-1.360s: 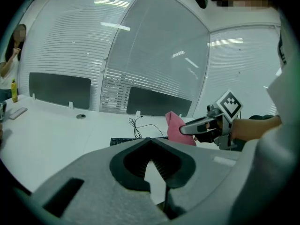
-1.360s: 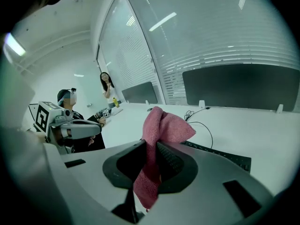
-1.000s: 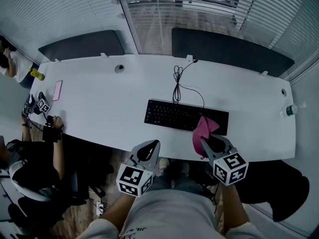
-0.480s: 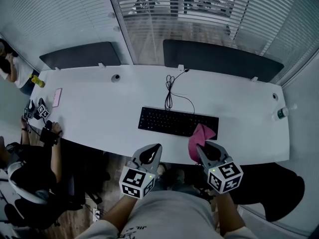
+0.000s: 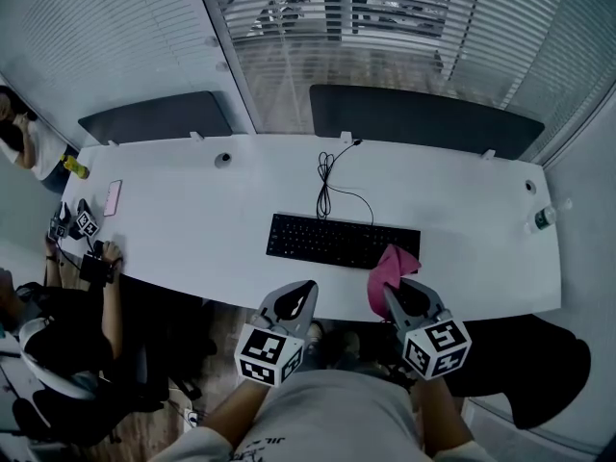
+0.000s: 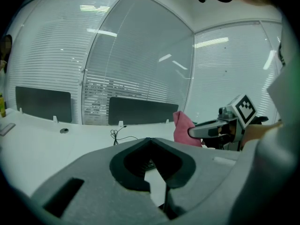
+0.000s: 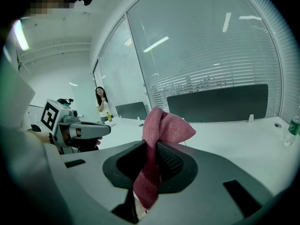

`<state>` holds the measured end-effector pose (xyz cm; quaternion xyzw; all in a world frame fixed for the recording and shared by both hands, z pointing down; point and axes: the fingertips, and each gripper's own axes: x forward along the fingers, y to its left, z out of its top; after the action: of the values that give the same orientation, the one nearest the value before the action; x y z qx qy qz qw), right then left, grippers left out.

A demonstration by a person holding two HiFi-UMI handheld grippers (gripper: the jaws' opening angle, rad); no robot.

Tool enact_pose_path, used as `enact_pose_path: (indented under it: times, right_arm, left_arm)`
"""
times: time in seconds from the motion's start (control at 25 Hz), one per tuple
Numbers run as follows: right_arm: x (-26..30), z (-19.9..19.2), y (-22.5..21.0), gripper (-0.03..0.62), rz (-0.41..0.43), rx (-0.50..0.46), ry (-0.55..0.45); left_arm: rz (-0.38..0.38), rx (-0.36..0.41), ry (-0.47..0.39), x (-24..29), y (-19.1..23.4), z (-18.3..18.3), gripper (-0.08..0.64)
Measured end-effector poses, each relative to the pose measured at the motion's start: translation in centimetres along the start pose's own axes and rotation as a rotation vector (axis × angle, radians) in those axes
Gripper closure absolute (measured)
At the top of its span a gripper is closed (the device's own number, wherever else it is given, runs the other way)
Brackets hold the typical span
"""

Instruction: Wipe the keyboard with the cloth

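A black keyboard (image 5: 342, 240) lies on the white desk (image 5: 212, 219), its cable coiled behind it. My right gripper (image 5: 389, 288) is shut on a pink cloth (image 5: 389, 267), held at the desk's near edge by the keyboard's right end. The cloth (image 7: 159, 135) stands up between the shut jaws in the right gripper view. My left gripper (image 5: 305, 291) hangs off the near edge, left of the right one, jaws together and holding nothing (image 6: 151, 142). In the left gripper view the cloth (image 6: 184, 128) and right gripper (image 6: 190, 132) appear at right.
A pink phone (image 5: 113, 198) and a yellow bottle (image 5: 73, 167) sit at the desk's left end, where a seated person's hand (image 5: 104, 253) rests. A water bottle (image 5: 543, 218) stands at the right end. Dark panels (image 5: 423, 115) line the desk's back. Another person (image 7: 102, 102) stands farther off.
Both grippers have drawn slightly back from the keyboard toward the desk's near edge, the cloth still held. The view has shifted so the desk sits lower in frame.
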<state>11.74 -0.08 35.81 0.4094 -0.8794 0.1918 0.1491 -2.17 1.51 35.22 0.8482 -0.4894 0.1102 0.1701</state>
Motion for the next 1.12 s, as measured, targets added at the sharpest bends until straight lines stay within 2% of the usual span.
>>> enact_pose_path:
  times: [0.32, 1.12]
  right_arm:
    - [0.42, 0.58, 0.4, 0.531, 0.009, -0.035, -0.001]
    - [0.66, 0.99, 0.16, 0.531, 0.004, -0.035, -0.003]
  left_arm:
    - [-0.004, 0.013, -0.001, -0.08, -0.07, 0.17, 0.549]
    - [0.0, 0.01, 0.005, -0.17, 0.35, 0.33, 0.549]
